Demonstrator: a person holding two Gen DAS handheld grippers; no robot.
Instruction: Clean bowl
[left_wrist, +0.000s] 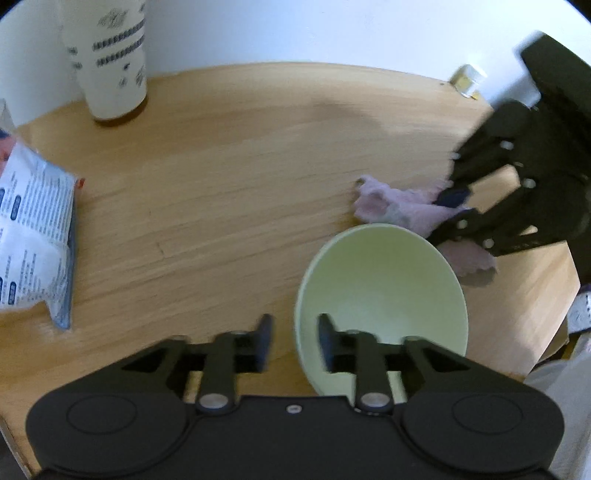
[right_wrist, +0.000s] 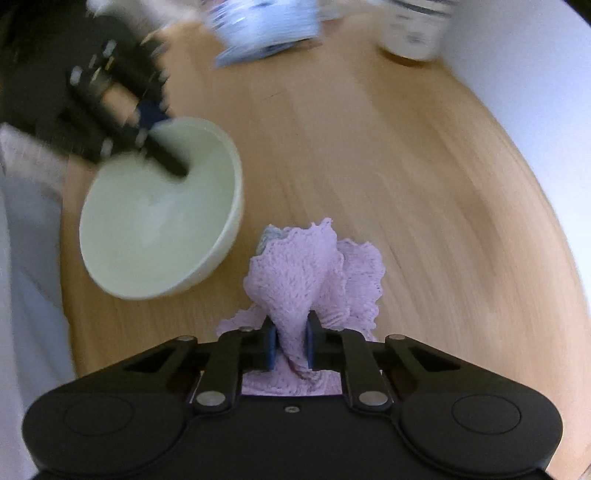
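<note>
Pale green bowl (left_wrist: 384, 291) tilted beside bunched lilac cloth (right_wrist: 314, 280).

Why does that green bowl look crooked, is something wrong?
The pale green bowl sits tipped on the wooden table, its opening leaning toward the pink cloth. The left tongs straddle its rim. Nothing looks spilled or broken.

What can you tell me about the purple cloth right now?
The purple cloth is a soft, looped knit with scalloped edges, and a small bluish patch shows at its top. It is bunched into upright folds on the wooden table, just beside the pale green bowl, with its lower part spread flat. The right gripper is pinching a central fold between its blue pads.
</note>
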